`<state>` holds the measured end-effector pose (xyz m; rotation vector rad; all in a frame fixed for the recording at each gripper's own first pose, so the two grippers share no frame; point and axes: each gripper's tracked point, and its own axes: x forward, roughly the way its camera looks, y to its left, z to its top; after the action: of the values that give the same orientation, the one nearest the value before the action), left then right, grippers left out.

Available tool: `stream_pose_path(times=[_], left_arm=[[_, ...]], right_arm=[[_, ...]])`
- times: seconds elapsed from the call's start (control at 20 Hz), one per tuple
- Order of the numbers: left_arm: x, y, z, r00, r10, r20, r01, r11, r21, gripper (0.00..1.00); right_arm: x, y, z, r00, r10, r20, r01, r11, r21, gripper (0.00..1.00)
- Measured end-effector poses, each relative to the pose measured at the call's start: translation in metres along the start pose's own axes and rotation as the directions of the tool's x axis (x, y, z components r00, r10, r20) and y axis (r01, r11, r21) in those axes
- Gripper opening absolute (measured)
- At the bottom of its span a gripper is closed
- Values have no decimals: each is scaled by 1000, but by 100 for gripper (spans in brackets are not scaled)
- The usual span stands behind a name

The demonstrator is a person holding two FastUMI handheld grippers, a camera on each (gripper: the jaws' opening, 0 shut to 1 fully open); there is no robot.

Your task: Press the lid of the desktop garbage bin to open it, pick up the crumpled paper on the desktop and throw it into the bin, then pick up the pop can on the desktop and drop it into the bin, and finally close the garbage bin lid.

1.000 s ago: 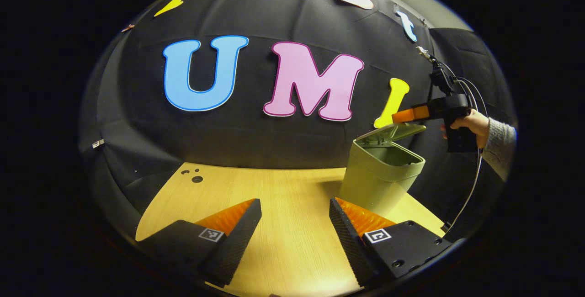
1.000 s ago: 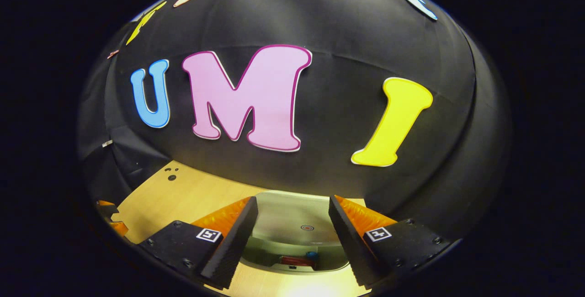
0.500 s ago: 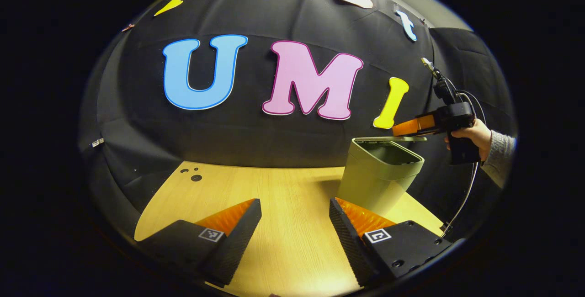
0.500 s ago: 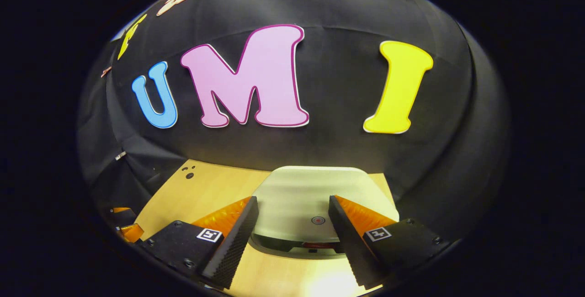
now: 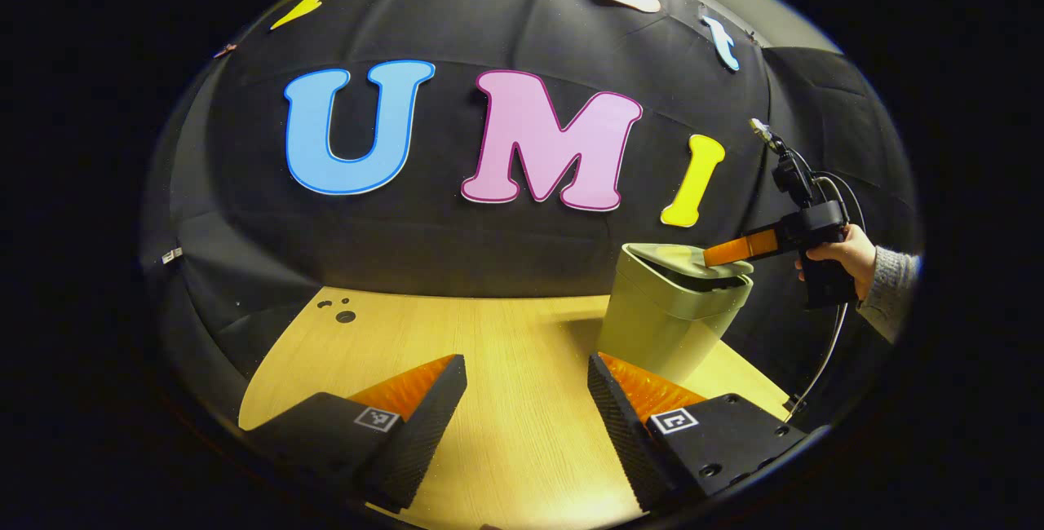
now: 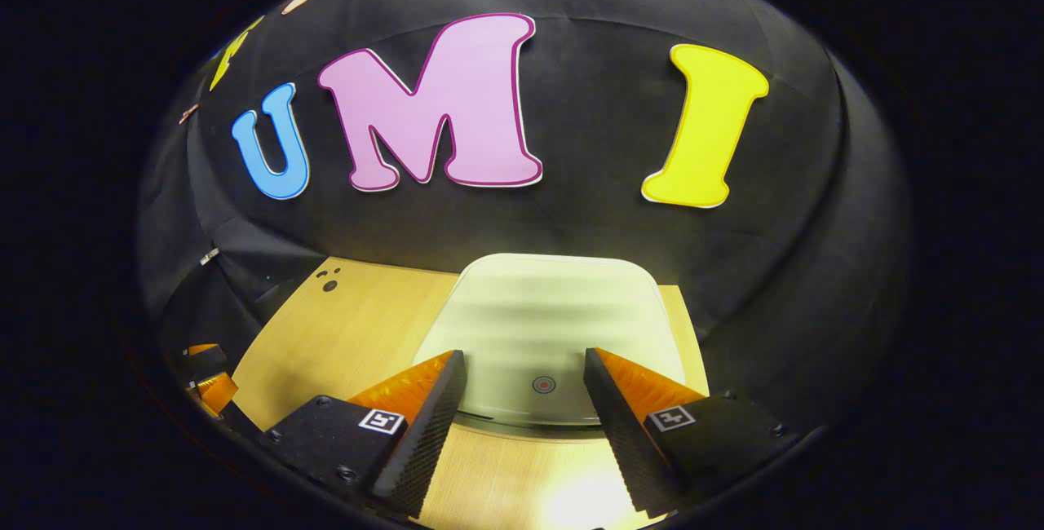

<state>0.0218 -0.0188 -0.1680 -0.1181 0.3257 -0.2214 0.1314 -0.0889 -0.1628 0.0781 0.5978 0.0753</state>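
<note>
The right claw point(image 5: 718, 253), fingers apart and empty, is pressing the green bin's lid point(image 6: 538, 326) down from half-raised to nearly shut at the surface's point(image 5: 506, 351) far right, finishing the task, while the left claw point(image 5: 526, 408) is idling open.

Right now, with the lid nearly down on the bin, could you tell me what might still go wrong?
1. The right tool bears on the lid near one edge; it may slip off before the lid latches.
2. The garbage bin is a light-looking desktop one standing near the table edge; a hard press could tip or slide it.
3. The left tool hangs open, not steadying the bin.
</note>
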Motion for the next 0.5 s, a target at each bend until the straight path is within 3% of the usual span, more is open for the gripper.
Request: stream_pose_path(times=[0.5], left_arm=[[4, -5, -1, 1000, -13, -7, 13, 1000, 4, 95]], right_arm=[[6, 1, -21, 999, 34, -35, -35, 999, -21, 94]])
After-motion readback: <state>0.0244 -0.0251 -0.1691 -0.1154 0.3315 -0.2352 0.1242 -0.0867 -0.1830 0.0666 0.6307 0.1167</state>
